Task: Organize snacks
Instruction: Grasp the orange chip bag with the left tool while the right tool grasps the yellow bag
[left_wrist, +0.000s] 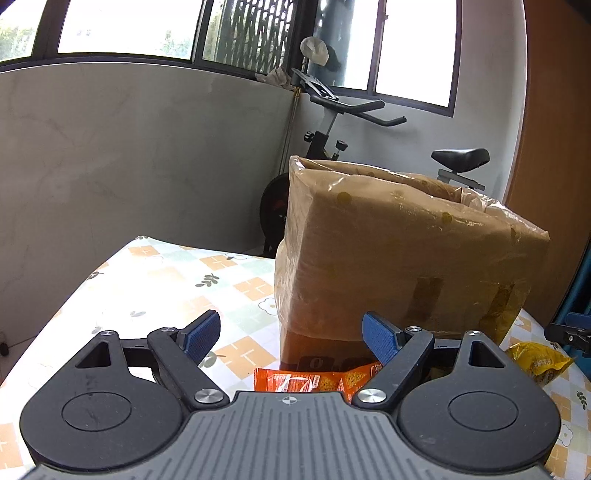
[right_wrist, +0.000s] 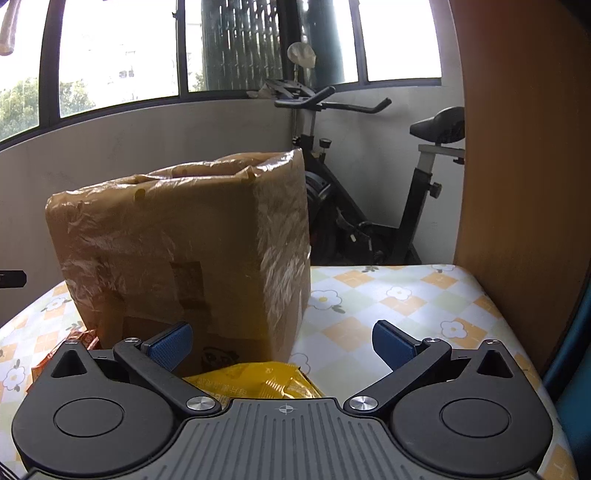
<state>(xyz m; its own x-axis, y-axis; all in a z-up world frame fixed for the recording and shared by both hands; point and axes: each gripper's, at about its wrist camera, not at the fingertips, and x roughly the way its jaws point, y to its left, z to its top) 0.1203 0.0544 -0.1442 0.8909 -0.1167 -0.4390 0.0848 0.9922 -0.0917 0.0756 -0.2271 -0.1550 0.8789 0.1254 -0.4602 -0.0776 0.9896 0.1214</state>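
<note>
A tall cardboard box (left_wrist: 399, 258) lined with a brown plastic bag stands on the table; it also shows in the right wrist view (right_wrist: 192, 251). An orange snack packet (left_wrist: 314, 380) lies in front of it, just below my open, empty left gripper (left_wrist: 291, 338). A yellow snack packet (left_wrist: 535, 363) lies to the right of the box. In the right wrist view this yellow packet (right_wrist: 258, 380) lies just below my open, empty right gripper (right_wrist: 282, 345). The orange packet's edge (right_wrist: 79, 339) shows at the left of the box.
The table (left_wrist: 155, 280) has a checked flower-pattern cloth. An exercise bike (right_wrist: 369, 206) stands behind the table by the window wall. A wooden panel (right_wrist: 517, 184) rises at the table's right edge. The other gripper (left_wrist: 569, 332) shows at the right edge of the left wrist view.
</note>
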